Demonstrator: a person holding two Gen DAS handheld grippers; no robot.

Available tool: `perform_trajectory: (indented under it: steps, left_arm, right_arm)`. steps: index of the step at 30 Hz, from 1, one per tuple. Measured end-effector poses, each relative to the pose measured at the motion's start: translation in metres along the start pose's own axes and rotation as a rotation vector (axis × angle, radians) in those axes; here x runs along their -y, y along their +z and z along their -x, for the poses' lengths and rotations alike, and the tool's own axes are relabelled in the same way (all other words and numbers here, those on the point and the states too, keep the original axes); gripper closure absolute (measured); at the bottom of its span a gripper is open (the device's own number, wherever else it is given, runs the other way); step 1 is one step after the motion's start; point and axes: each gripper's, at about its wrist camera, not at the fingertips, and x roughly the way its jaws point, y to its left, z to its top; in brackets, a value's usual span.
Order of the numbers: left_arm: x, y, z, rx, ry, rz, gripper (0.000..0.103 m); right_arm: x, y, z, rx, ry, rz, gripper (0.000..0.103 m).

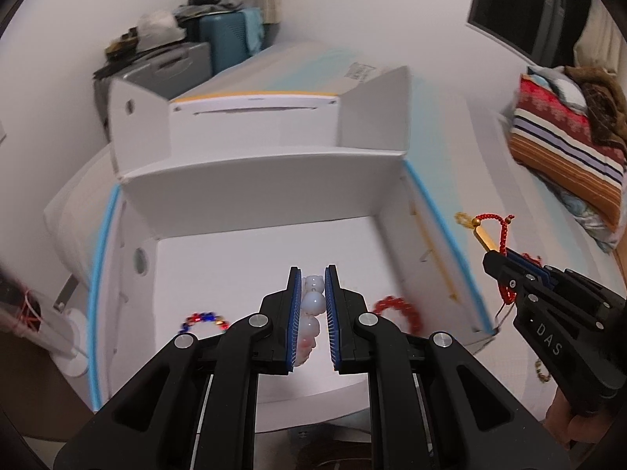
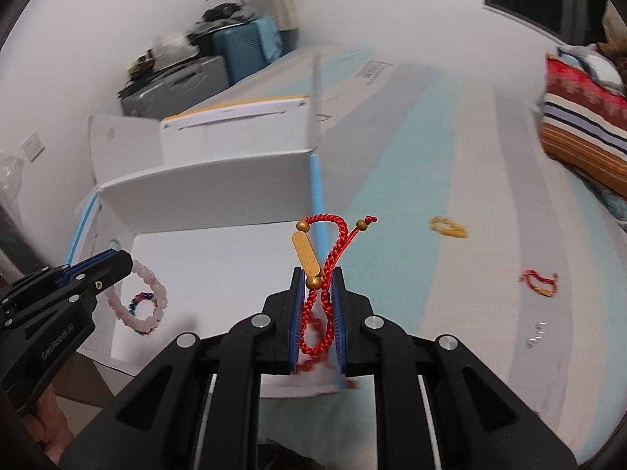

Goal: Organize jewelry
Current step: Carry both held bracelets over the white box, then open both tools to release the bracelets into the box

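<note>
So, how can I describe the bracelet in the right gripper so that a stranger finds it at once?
Start at the open white box on the bed. Just right of its blue edge, the right gripper is shut on a red braided cord bracelet. Unlike the bead bracelets in the box, it carries a long gold bar and round gold beads.

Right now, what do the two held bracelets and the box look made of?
Pale bead bracelet: glossy translucent beads, glass or stone, can't tell. Red cord bracelet: braided cord, matte gold-coloured bar and beads, metal uncertain. White box: matte folded cardboard, creased flaps show.
</note>
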Motion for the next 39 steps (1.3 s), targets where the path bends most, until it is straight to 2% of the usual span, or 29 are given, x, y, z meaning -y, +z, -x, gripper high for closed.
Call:
perform_trajectory:
  steps: [8,18,26,32,39]
  left_arm:
    - [-0.033,-0.012,-0.011,-0.03,0.033,0.033,0.091]
    - [-0.057,-0.021,-0.032,-0.077,0.069,0.058,0.091]
    - [-0.059,-0.032,-0.054,-0.123,0.143,0.04,0.091]
    - [-0.064,-0.037,-0.064,-0.157,0.143,0.049,0.091]
    - [-0.067,-0.035,-0.066,-0.165,0.131,0.057,0.09]
  right_arm:
    - [-0.039,-0.011,-0.028,-0.056,0.029,0.062,0.09]
    - [-0.056,-0.021,-0.063,-0.14,0.034,0.078,0.09]
    - [-0.061,-0.029,-0.084,-0.199,0.026,0.085,0.09]
    - [-0.062,-0.033,-0.093,-0.226,0.019,0.083,0.089]
    - [-0.063,-0.033,-0.092,-0.228,0.018,0.073,0.083]
